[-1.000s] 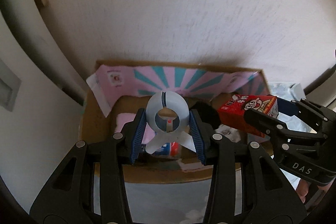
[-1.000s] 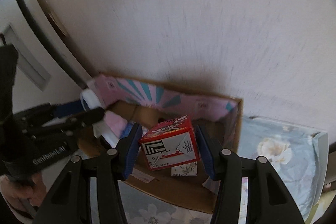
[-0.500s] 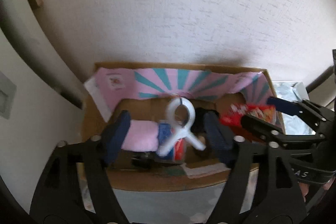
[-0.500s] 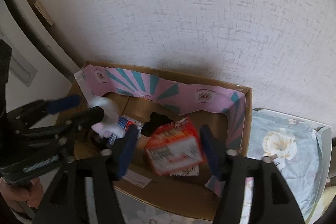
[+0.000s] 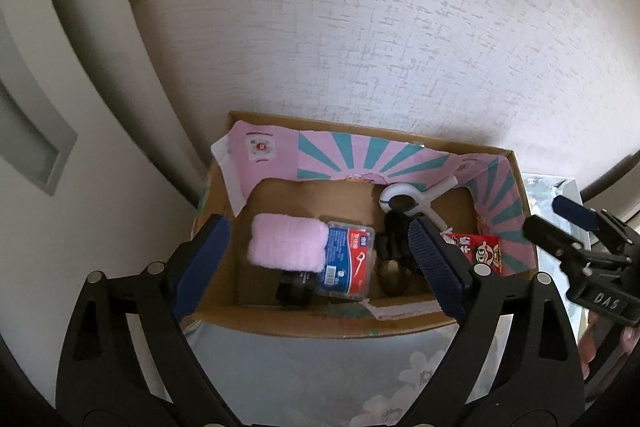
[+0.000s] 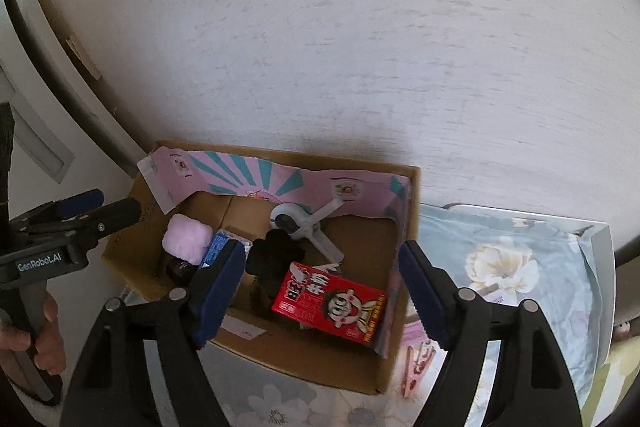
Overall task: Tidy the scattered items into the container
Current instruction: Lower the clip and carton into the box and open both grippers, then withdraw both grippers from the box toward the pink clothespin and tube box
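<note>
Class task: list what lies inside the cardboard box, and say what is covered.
Inside the cardboard box: pink towel roll, blue packet, white clip, black item, red carton. A dark object beneath the towel is mostly hidden.

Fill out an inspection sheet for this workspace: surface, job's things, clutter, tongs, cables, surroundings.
Surface: floral cloth under the cardboard box.
Job's things: in the box lie a red carton, white clip, pink roll, blue packet and a dark item.
Clutter: pink clothespin on the cloth outside the box.
Tongs: left tongs and right tongs both opening, nothing gripped.
Cables: nothing seen.
Surroundings: textured white wall behind the box.
</note>
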Available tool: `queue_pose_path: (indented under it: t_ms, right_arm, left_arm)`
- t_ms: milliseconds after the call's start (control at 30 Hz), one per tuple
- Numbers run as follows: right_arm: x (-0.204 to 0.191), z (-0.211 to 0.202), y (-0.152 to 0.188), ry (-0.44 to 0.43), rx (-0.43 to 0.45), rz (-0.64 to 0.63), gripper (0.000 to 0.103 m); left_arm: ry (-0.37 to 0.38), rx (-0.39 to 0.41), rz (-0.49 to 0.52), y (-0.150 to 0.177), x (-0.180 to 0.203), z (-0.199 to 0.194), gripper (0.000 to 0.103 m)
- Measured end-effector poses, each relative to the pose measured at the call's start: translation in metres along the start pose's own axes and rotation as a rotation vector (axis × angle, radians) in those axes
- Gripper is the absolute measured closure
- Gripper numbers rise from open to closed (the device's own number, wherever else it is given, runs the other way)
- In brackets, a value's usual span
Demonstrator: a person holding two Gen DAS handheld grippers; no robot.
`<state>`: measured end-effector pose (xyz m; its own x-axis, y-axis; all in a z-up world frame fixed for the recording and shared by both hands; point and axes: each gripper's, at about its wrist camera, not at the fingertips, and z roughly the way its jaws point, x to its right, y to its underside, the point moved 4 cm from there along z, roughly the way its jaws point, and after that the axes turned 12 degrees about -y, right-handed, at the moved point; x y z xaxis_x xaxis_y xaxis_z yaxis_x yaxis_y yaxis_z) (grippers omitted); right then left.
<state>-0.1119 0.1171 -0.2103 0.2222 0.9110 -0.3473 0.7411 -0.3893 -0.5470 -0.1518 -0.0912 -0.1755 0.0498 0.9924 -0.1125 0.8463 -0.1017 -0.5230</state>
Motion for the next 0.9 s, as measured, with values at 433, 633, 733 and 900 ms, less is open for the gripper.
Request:
queue_pose_path:
  t_ms: [433,633,733,900]
  right_arm:
    - [0.052,-0.076,0.022,0.073,0.045,-0.011,0.028]
    - [0.095,-0.112,0.036,0.121,0.064,0.023,0.027]
    - [0.11,-0.124,0.042,0.121,0.068,0.029,0.027]
    - [0.126,-0.124,0.052,0.098,0.032,-0.002,0.027]
  left_arm:
    - [0.013,0.068,0.085,0.008,0.043,-0.055,0.012]
    - [0.071,0.066,0.165,0.033,0.091,-0.071,0.012]
    - [0.112,0.045,0.22,0.058,0.118,-0.074,0.012]
    - [0.124,-0.01,0.306,0.104,0.16,-0.065,0.012]
